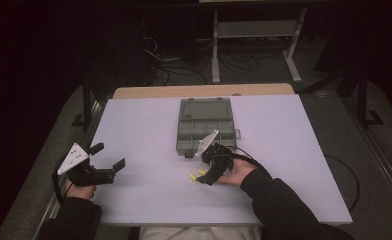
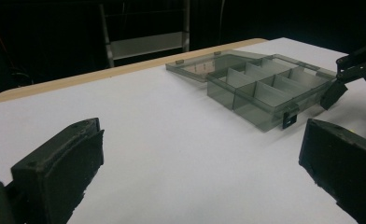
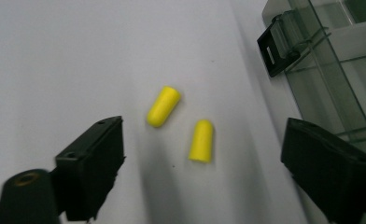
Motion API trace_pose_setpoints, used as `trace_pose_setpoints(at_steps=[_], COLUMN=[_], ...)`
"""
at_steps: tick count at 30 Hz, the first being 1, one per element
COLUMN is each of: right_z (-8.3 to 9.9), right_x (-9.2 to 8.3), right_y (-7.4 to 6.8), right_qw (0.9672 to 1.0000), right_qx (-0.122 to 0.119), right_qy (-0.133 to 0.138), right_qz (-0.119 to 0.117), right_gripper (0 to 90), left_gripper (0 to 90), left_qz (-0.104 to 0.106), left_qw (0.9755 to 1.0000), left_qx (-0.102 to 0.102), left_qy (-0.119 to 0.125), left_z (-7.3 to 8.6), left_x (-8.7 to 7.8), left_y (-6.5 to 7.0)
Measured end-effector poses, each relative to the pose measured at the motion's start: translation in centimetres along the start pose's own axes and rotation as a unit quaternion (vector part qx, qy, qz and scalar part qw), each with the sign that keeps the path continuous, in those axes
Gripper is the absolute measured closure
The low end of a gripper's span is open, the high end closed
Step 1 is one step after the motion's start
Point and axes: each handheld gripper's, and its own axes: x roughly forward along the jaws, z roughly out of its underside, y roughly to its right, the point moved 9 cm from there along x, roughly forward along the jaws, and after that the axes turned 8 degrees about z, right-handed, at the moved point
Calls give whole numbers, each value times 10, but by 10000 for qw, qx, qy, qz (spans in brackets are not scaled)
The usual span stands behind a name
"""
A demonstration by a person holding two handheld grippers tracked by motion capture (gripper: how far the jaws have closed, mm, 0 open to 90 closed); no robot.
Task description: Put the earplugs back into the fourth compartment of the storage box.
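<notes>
Table (image 1: 134,125): compartment box (image 1: 206,131) sits at centre-far, lid (image 1: 206,108) opened flat on the far side, latch (image 1: 188,154) at near-left corner. Two earplugs (image 3: 163,106) (image 3: 201,140) lie on the table just near of the box, side by side, apart. Right gripper (image 1: 210,172) hovers over them, near edge of box behind it. Left gripper (image 1: 109,159) at the near-left table edge, well apart from box.
</notes>
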Motion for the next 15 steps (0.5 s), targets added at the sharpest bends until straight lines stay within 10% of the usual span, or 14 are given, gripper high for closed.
trace_pose_setpoints(at_steps=[15], right_z=[3], right_x=[7], right_y=[4], right_qw=[9999], right_qx=[-3], right_qy=[-51], right_qz=[-88], right_gripper=[400], left_gripper=[0], left_qz=[14], left_qw=[10000], left_qx=[0], left_qy=[1], left_z=[0], left_x=[1], left_y=[1])
